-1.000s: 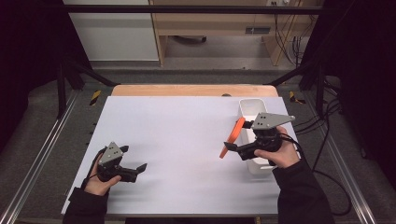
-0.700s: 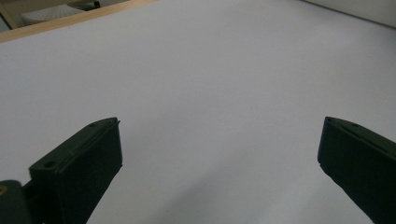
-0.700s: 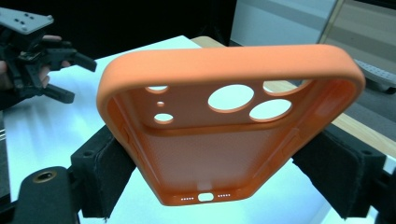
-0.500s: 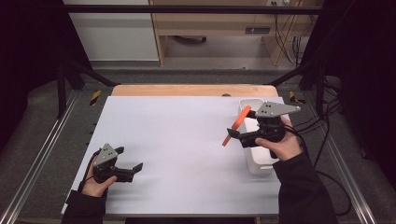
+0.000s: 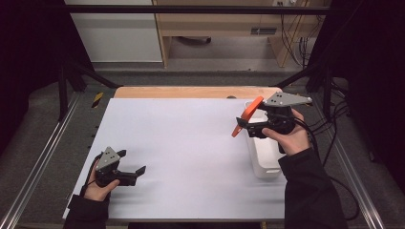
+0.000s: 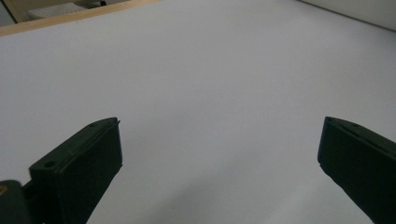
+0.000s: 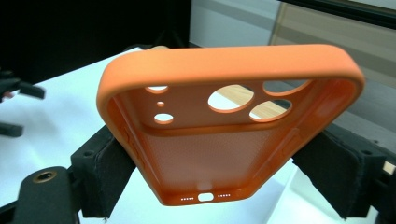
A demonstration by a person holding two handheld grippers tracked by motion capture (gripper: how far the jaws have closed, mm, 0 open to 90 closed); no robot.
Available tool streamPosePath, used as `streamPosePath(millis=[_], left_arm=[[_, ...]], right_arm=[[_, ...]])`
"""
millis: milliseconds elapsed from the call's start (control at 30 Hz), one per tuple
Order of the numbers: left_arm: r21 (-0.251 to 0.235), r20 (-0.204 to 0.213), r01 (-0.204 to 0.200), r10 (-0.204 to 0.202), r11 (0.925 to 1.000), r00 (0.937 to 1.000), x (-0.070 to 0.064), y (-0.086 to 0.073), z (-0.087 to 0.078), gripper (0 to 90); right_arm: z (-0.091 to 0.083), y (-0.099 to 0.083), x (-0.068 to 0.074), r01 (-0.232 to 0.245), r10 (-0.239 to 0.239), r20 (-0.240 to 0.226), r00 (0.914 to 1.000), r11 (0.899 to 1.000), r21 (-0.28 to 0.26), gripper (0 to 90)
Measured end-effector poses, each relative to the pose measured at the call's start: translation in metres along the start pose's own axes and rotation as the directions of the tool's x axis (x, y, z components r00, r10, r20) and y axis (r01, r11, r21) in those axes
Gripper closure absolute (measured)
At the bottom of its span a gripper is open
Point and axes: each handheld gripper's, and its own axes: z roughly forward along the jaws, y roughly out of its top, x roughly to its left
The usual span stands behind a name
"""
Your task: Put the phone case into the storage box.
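An orange phone case (image 5: 247,116) (image 7: 224,126) hangs in the air at the right of the table, tilted, its camera holes pointing up and away. My right gripper (image 5: 244,125) (image 7: 217,175) is shut on the case, one jaw against each long side. Just beneath it sits a white bin (image 5: 263,152) on the white table (image 5: 191,143). Near the table's front left corner my left gripper (image 5: 131,167) (image 6: 219,154) rests low over the bare surface, open, its jaws spread wide with nothing between them.
A wooden strip (image 5: 191,91) runs along the table's far edge. Metal rails (image 5: 43,157) flank both sides. Black cables (image 5: 329,133) trail off to the right of the bin. A cabinet (image 5: 224,28) stands behind the table.
My right gripper has lifted the orange case up and away from the bin, farther back over the table. My left gripper has drifted toward the front edge.
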Motion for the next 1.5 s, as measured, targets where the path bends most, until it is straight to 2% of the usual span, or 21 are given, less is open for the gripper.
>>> streamPosePath(millis=[233, 433, 767, 900, 1033, 1200, 1333, 1500], left_arm=[[-0.005, 0.008, 0.000, 0.000, 1.0000, 1.0000, 0.000, 0.001, 0.001, 0.0], [0.002, 0.018, 0.000, 0.000, 1.0000, 0.9998, 0.000, 0.000, 0.002, 0.0], [0.002, 0.024, -0.009, 0.009, 1.0000, 0.9997, 0.000, 0.000, 0.003, 0.0], [0.004, 0.028, -0.008, 0.008, 1.0000, 0.9996, -0.001, 0.000, 0.004, 0.0], [0.006, 0.029, -0.009, 0.009, 0.9999, 0.9995, -0.001, 0.000, 0.004, 0.0], [0.007, 0.031, -0.009, 0.009, 0.9999, 0.9995, 0.000, 0.000, 0.004, 0.0], [0.009, 0.031, -0.012, 0.011, 0.9999, 0.9995, -0.001, -0.001, 0.005, 0.0], [0.009, 0.033, -0.011, 0.010, 0.9999, 0.9994, 0.000, -0.001, 0.005, 0.0]], right_arm=[[0.007, 0.004, -0.007, -0.025, 0.024, 0.061, 0.9978, 1.000, 0.012, 15.8], [0.012, 0.005, -0.017, -0.046, 0.043, 0.116, 0.9924, 0.999, 0.026, 15.8], [0.019, 0.009, -0.036, -0.110, 0.102, 0.199, 0.9746, 0.993, 0.031, 15.8], [0.023, 0.009, -0.042, -0.120, 0.109, 0.226, 0.9681, 0.992, 0.038, 15.8], [0.027, 0.010, -0.048, -0.138, 0.124, 0.255, 0.9590, 0.990, 0.038, 15.8], [0.032, 0.010, -0.056, -0.168, 0.151, 0.299, 0.9422, 0.985, 0.032, 15.7], [0.038, 0.010, -0.062, -0.197, 0.175, 0.337, 0.9251, 0.980, 0.032, 15.7], [0.045, 0.009, -0.068, -0.213, 0.184, 0.367, 0.9116, 0.976, 0.038, 15.7]])
